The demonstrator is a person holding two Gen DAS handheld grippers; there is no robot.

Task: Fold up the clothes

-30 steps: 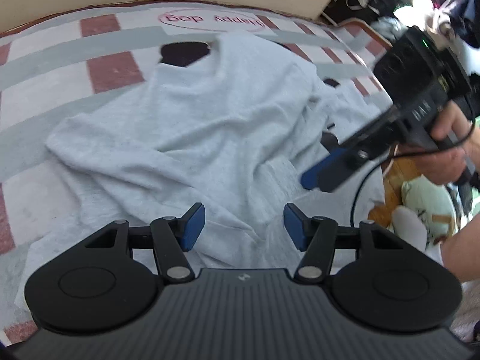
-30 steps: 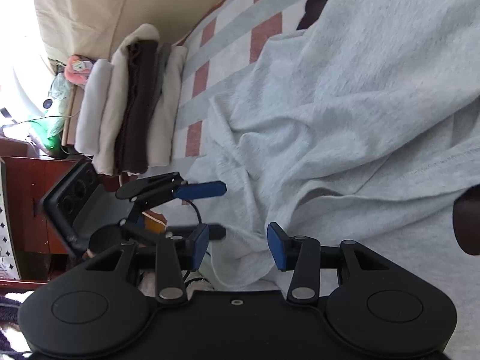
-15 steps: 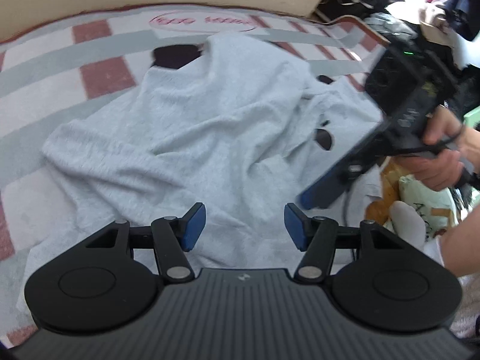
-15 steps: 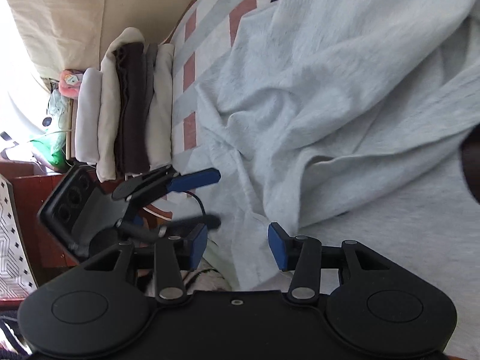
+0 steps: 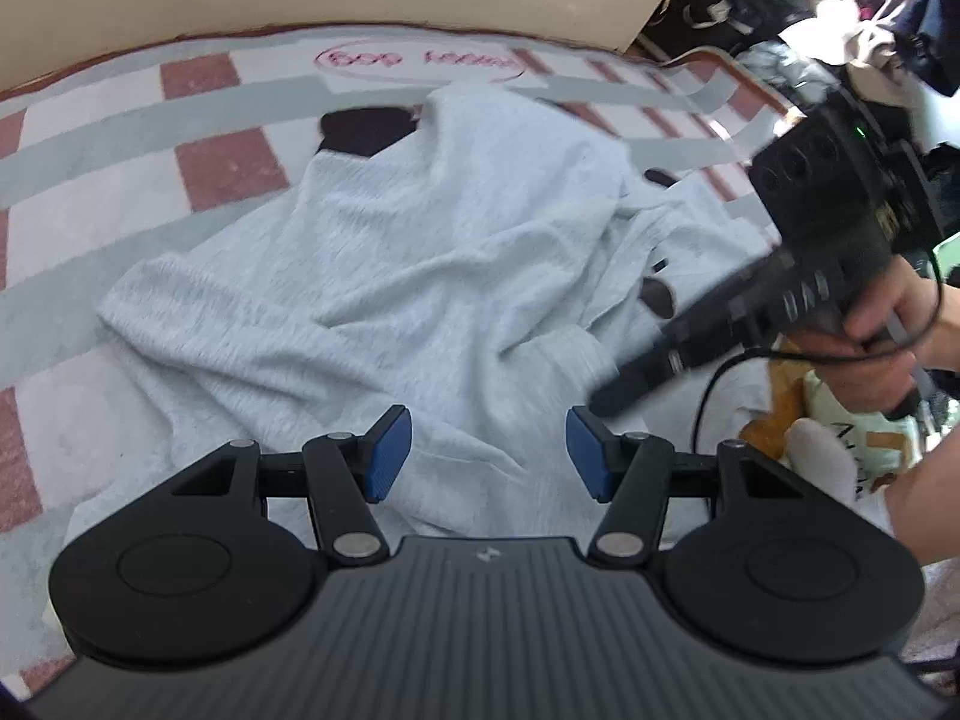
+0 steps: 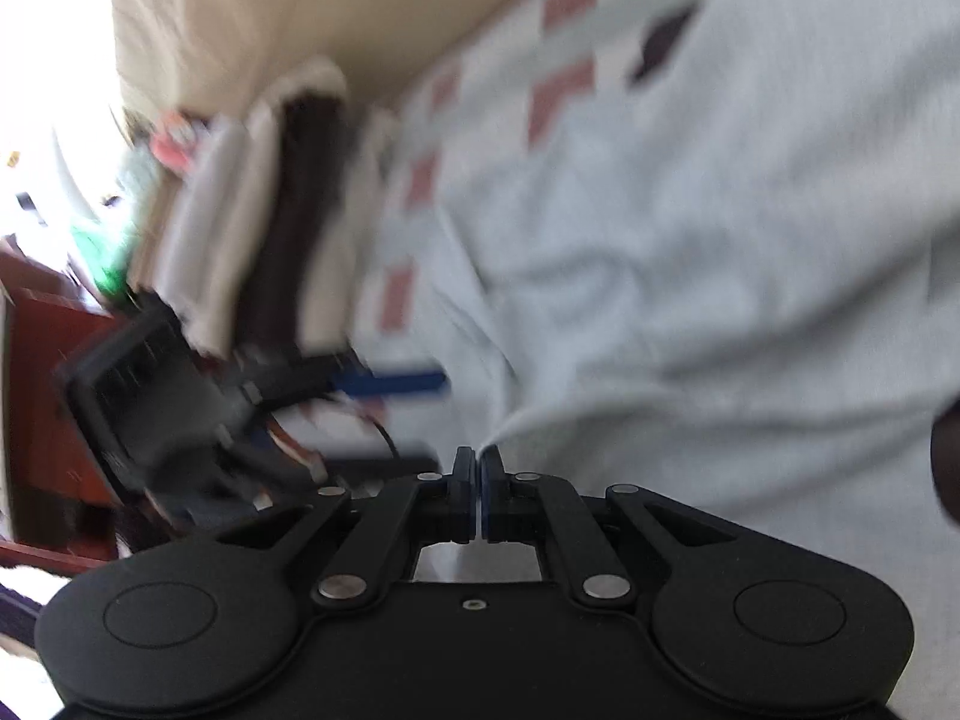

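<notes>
- Two grippers over one pale grey garment (image 5: pixel 420 276), which lies rumpled and unfolded on a checked bedcover (image 5: pixel 228 162) of red, white and grey squares.
- We read the left gripper (image 5: pixel 489 456) as waiting: its blue fingers (image 5: pixel 390 456) stand apart, nothing between them, held above the near hem at about 6 o'clock of the garment.
- In its own view the right gripper (image 6: pixel 478 492) has its fingers together; a peak of grey cloth rises just past the tips, so they look clamped on the garment's edge, though blur leaves this a judgement.
- From the left view the right gripper reaches in from 3 o'clock, a hand (image 5: pixel 888 348) round its handle, tips at the garment's right edge. We take that as a pinch on a side hem, to lift or draw the cloth flat.
- A dark patch (image 5: pixel 366 129) shows at 12 o'clock of the garment, partly under it; we cannot tell what it is.
- A stack of folded clothes (image 6: pixel 270 228) sits at 9 o'clock in the right view, probably done pieces set aside.
- Folding of this garment looks barely begun; it wants spreading first.
</notes>
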